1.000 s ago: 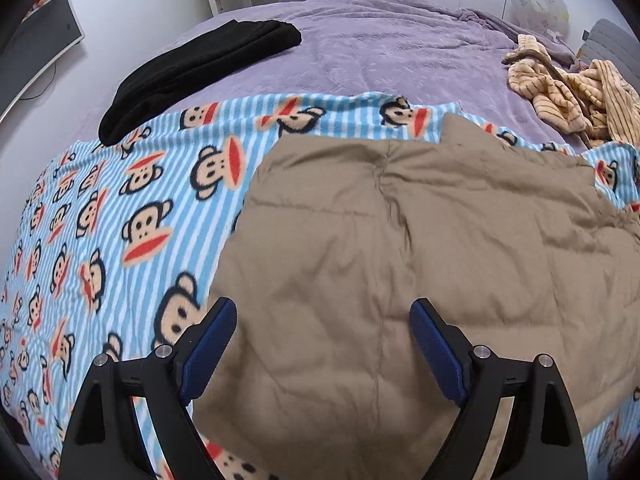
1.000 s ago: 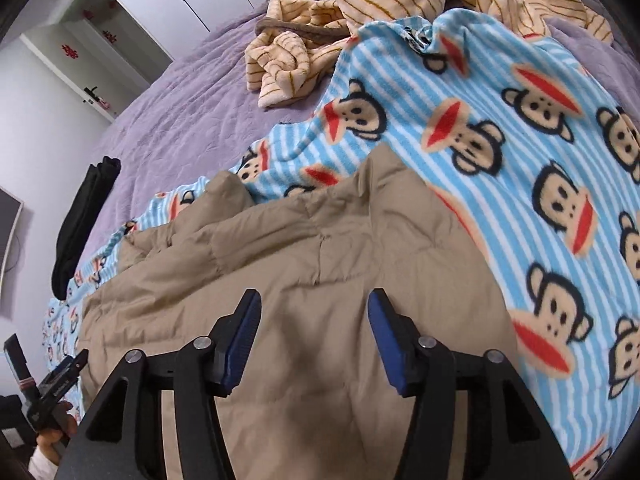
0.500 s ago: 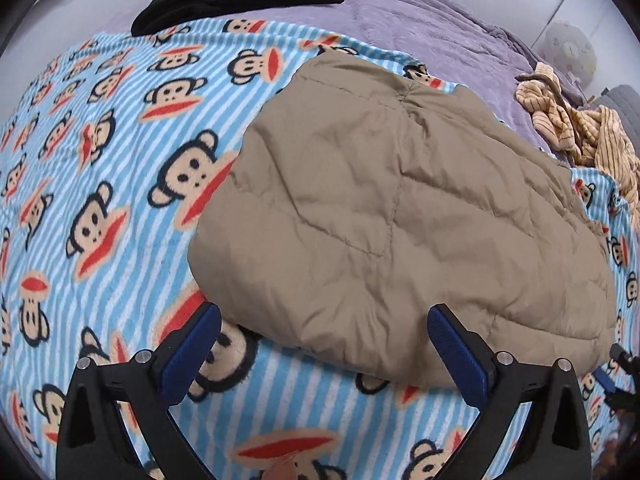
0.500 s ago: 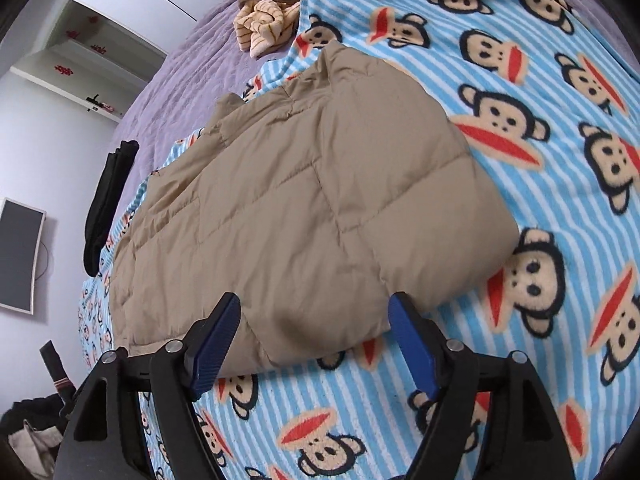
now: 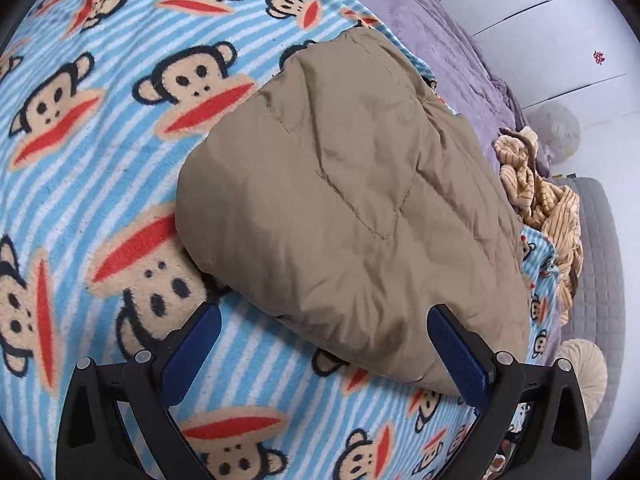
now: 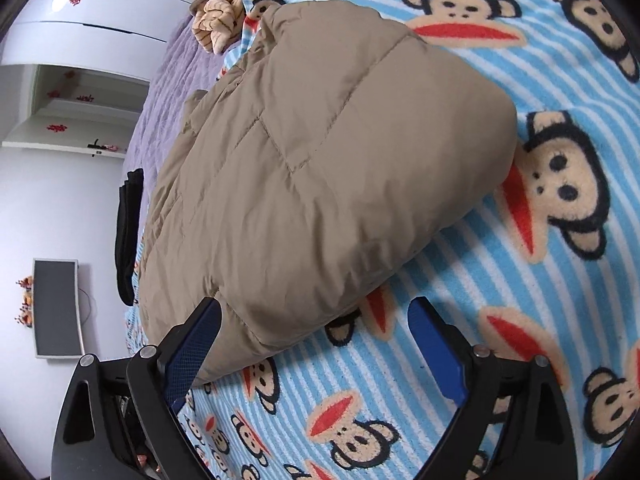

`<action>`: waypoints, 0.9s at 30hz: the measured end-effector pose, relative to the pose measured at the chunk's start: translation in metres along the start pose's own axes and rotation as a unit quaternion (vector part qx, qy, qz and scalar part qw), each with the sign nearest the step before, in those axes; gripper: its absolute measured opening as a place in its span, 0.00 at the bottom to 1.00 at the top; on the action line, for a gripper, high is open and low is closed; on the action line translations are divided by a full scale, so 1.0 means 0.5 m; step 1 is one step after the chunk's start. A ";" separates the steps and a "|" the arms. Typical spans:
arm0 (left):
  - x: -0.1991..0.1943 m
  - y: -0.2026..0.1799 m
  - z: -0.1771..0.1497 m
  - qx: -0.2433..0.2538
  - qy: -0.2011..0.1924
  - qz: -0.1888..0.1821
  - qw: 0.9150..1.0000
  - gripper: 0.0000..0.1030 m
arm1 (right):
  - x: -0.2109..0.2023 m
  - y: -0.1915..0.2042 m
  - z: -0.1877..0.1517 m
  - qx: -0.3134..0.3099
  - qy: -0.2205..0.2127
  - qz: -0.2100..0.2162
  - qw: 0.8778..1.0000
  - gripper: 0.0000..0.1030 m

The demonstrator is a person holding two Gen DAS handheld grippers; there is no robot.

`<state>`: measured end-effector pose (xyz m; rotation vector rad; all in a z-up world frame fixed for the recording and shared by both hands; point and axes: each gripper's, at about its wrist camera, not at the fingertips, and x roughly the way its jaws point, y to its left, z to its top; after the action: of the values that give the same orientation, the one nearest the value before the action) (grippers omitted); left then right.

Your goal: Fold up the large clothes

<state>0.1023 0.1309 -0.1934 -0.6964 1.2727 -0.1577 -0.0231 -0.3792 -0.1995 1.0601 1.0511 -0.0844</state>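
Observation:
A tan quilted padded jacket (image 5: 352,196) lies folded into a thick pad on a blue striped monkey-print blanket (image 5: 100,128). It also shows in the right wrist view (image 6: 320,168). My left gripper (image 5: 324,348) is open and empty, close to the jacket's near edge, near its left end. My right gripper (image 6: 316,344) is open and empty, close to the near edge toward the jacket's right end. Neither gripper holds cloth.
The blanket (image 6: 500,320) covers a purple bedspread (image 5: 452,60). A crumpled yellow striped garment (image 5: 540,200) lies past the jacket, a folded black garment (image 6: 128,232) beyond its left end. A grey quilted cushion (image 5: 600,280) sits right. White wardrobes and a wall TV (image 6: 56,308) stand behind.
Both grippers drew back from above the jacket to just before its near edge, dropped low and tilted. The jacket lies where it was. Both jaws opened wider.

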 end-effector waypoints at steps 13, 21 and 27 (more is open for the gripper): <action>0.080 0.018 0.047 -0.075 0.009 -0.087 0.993 1.00 | 0.065 0.003 0.030 0.053 0.036 0.076 0.995 1.00; 0.093 -0.010 0.100 -0.064 -0.041 -0.030 0.997 0.84 | 0.110 0.005 0.063 0.058 0.047 0.099 0.992 1.00; 0.073 -0.080 0.093 0.033 -0.087 0.064 0.994 0.28 | 0.140 -0.013 0.081 0.093 0.048 0.113 0.988 1.00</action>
<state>0.1666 0.1002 -0.1952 -0.5583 1.1357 -0.0321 0.0383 -0.3846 -0.2526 1.3577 1.0154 0.0543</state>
